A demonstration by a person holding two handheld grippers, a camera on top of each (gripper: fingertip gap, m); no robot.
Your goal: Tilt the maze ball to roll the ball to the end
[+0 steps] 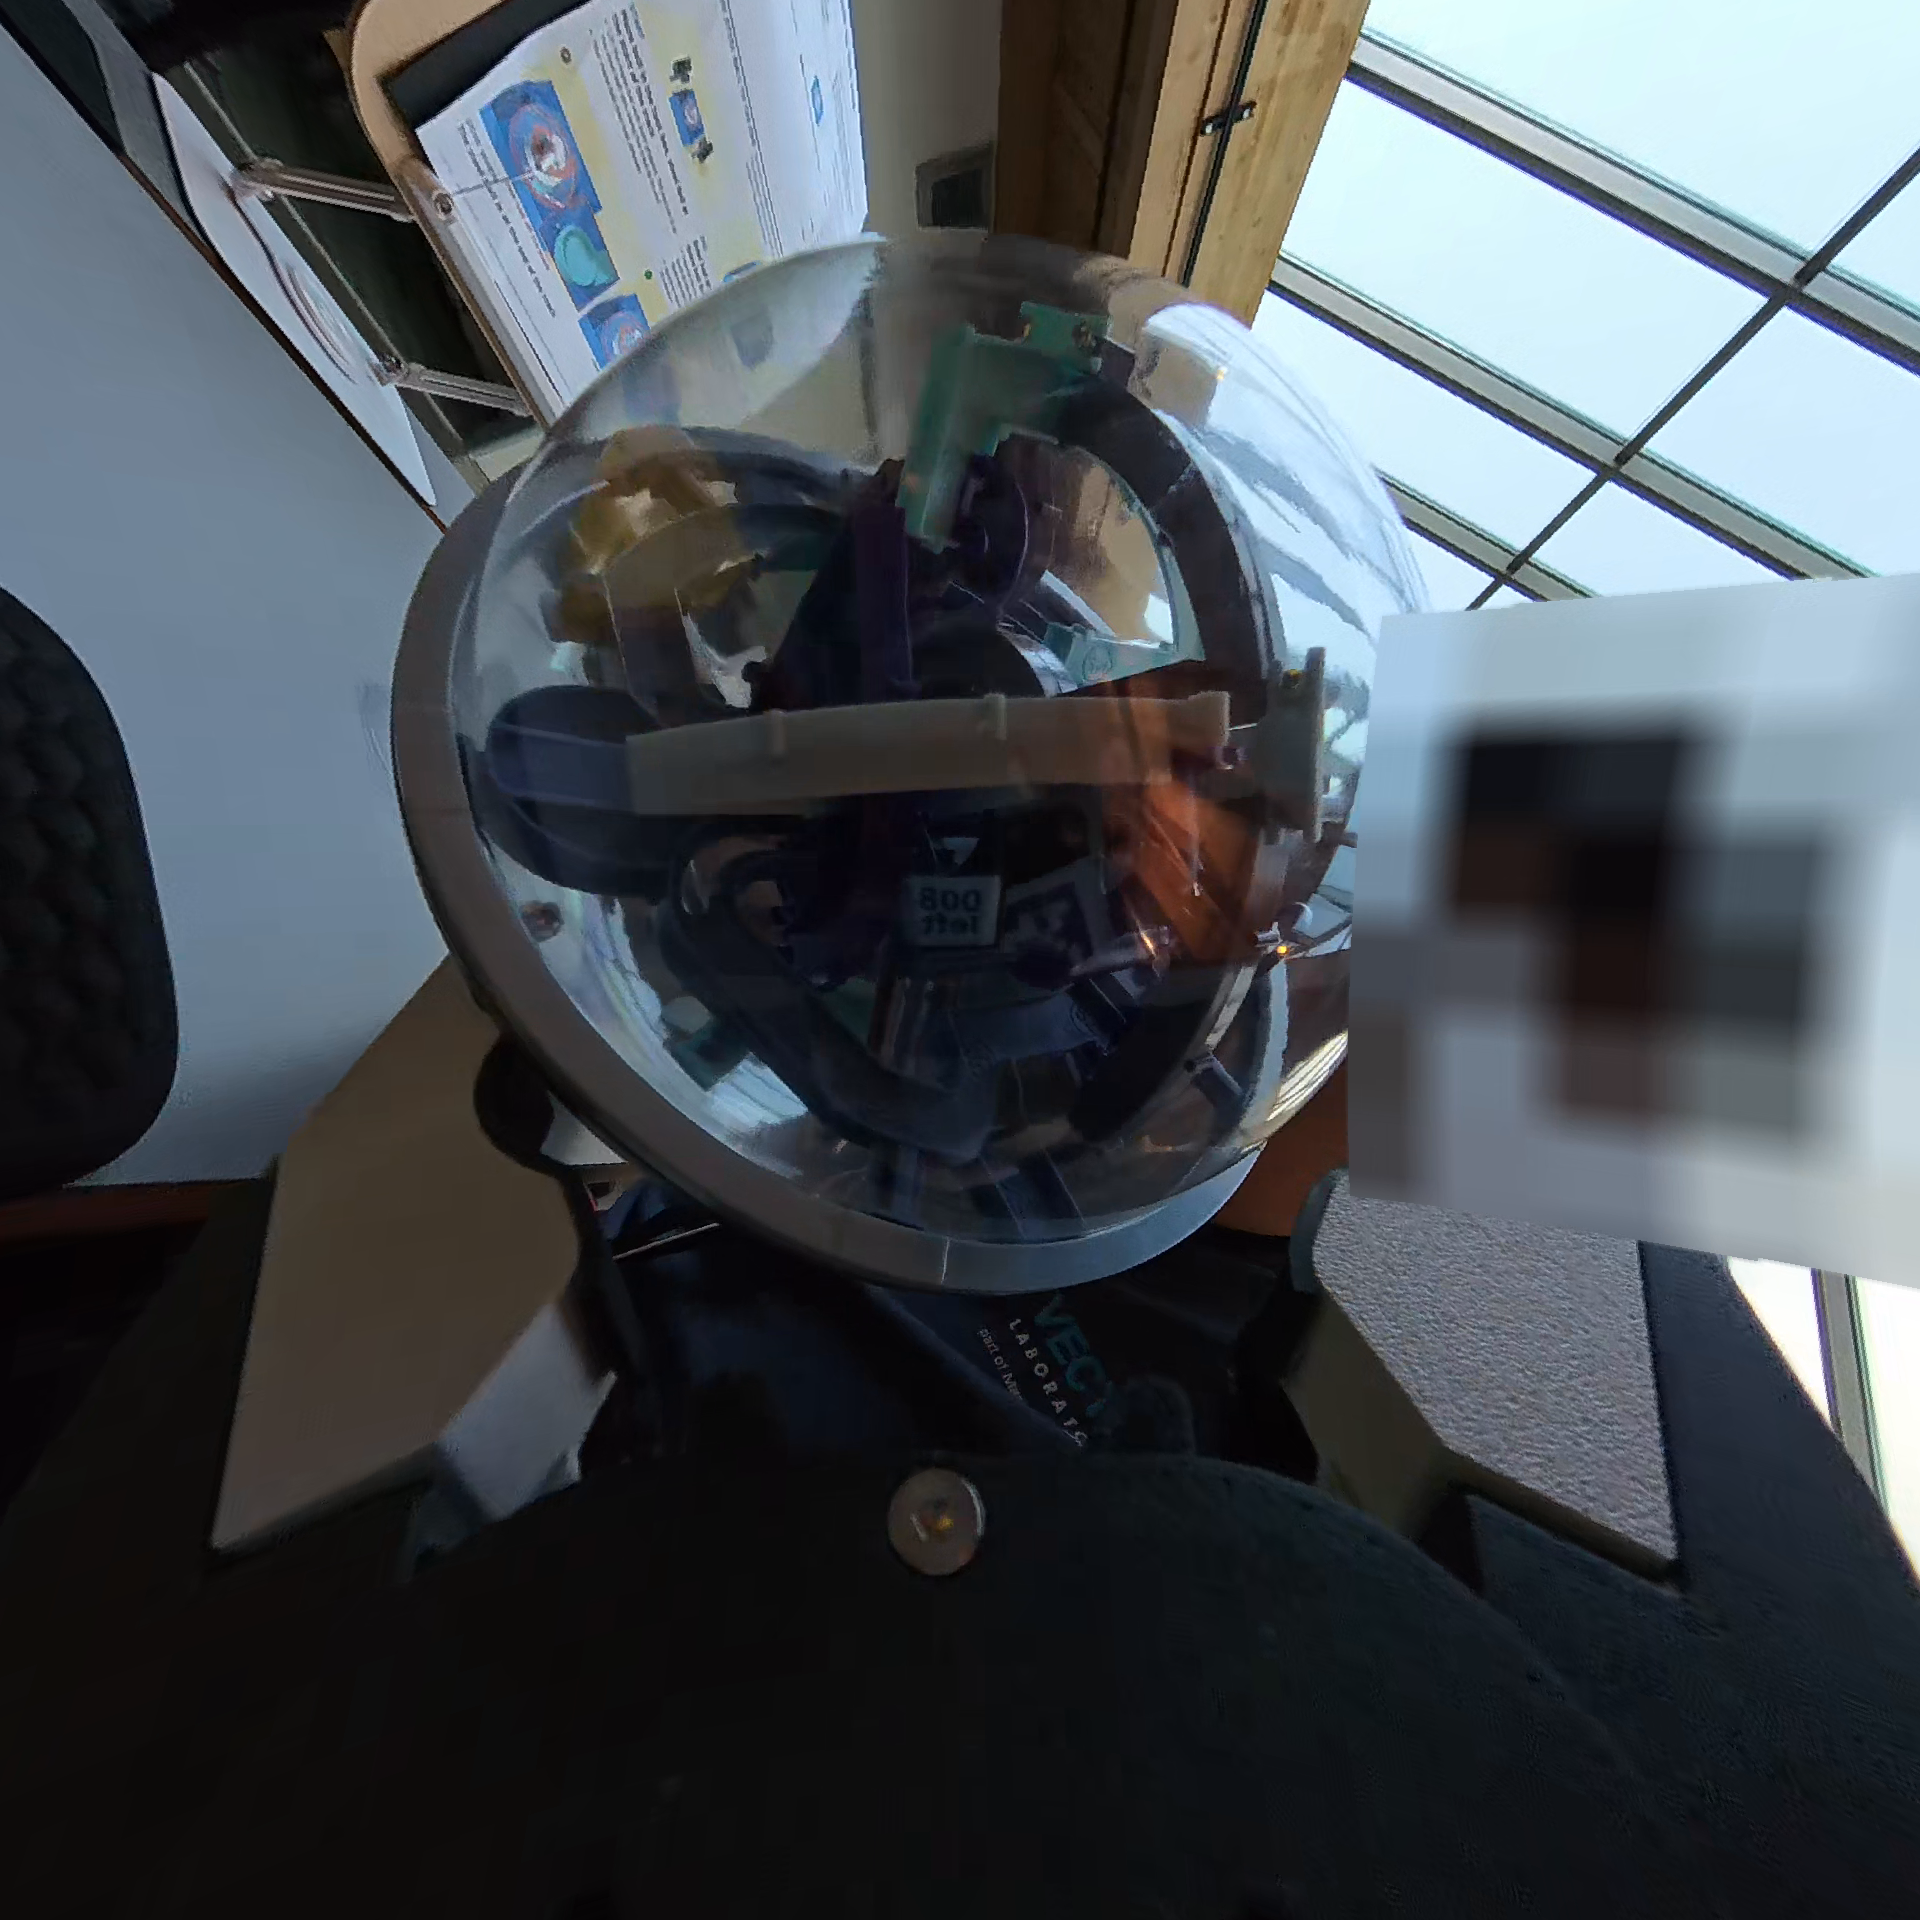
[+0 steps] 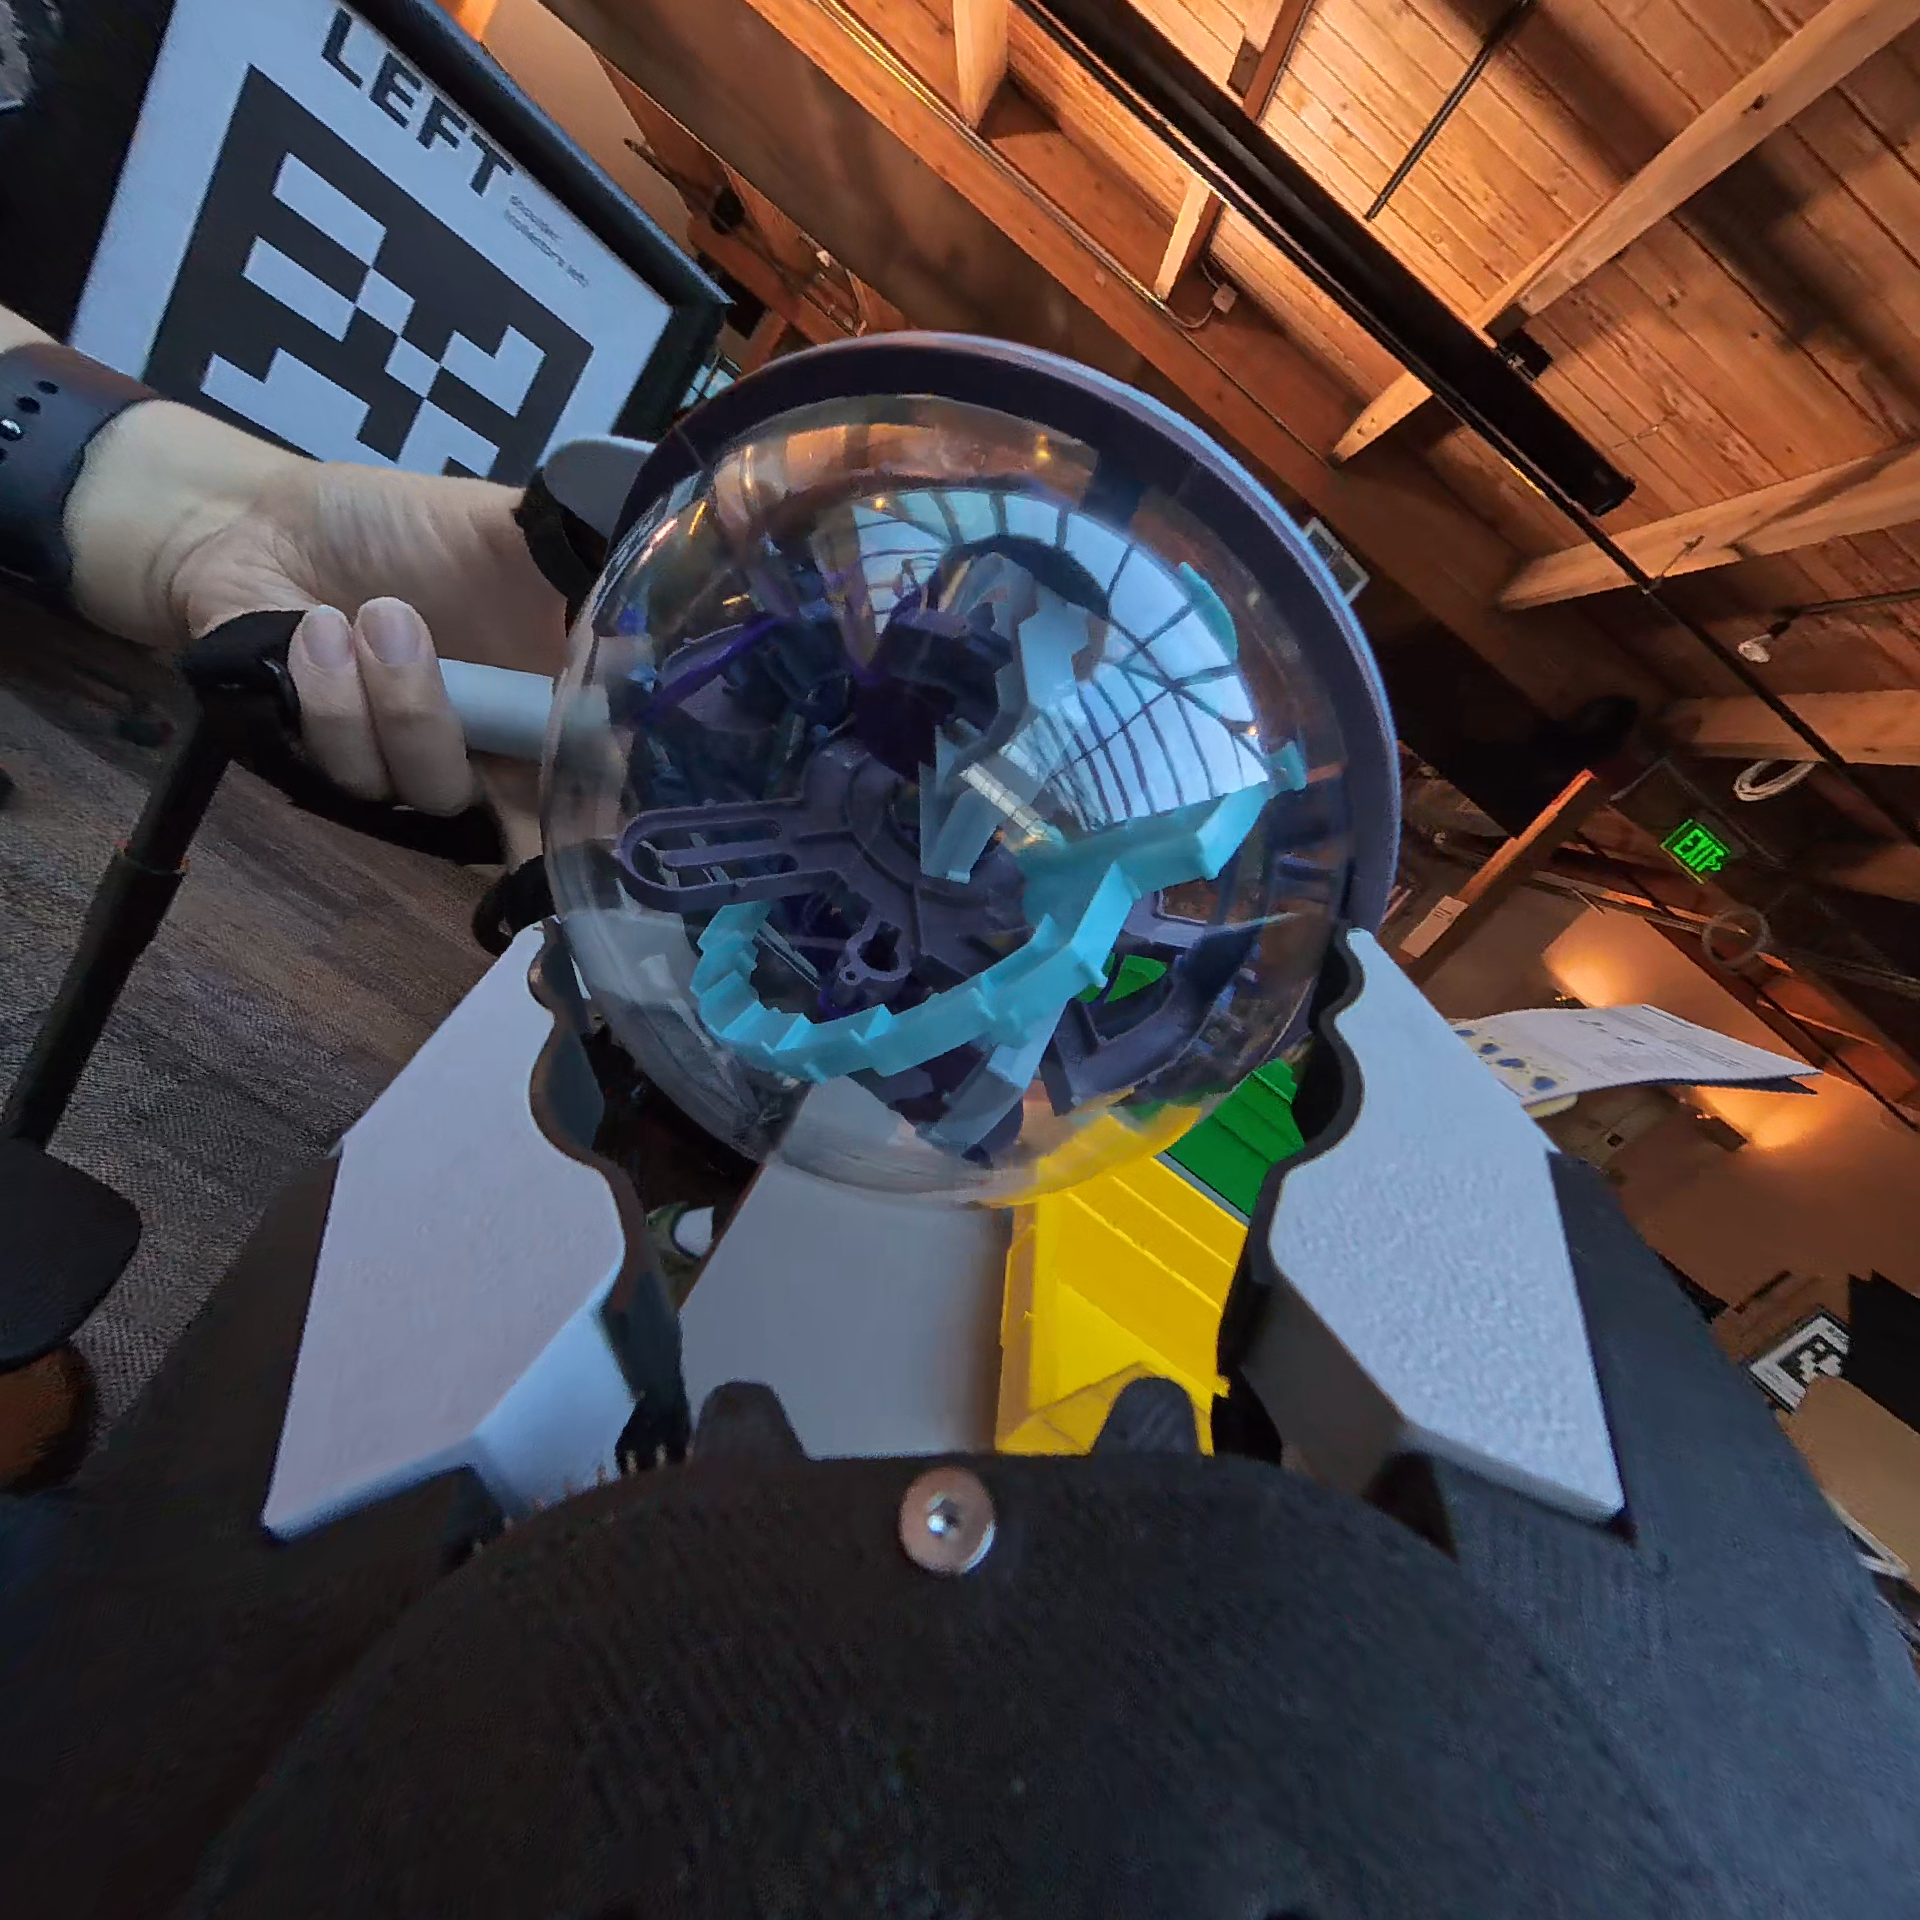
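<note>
The maze ball (image 1: 883,748) is a clear sphere with a grey ring around its middle and purple, teal, gold and beige tracks inside. It is held up in the air. My left gripper (image 1: 914,1164) is shut on it, with grey fingers (image 1: 416,1351) on either side of its lower half. In the right wrist view the maze ball (image 2: 966,769) fills the centre and my right gripper (image 2: 951,966) is shut on it, with its fingers (image 2: 1434,1195) on either side. A hand (image 2: 312,582) holds the left gripper at the left. I cannot pick out the small ball inside.
A stand with a printed sheet (image 1: 644,177), a black chair (image 1: 62,883) and tall windows (image 1: 1662,312) lie behind the ball. The right wrist view shows a black-and-white marker board (image 2: 343,260), wooden ceiling beams (image 2: 1558,260), a green lit sign (image 2: 1699,850) and yellow and green stepped pieces (image 2: 1122,1278).
</note>
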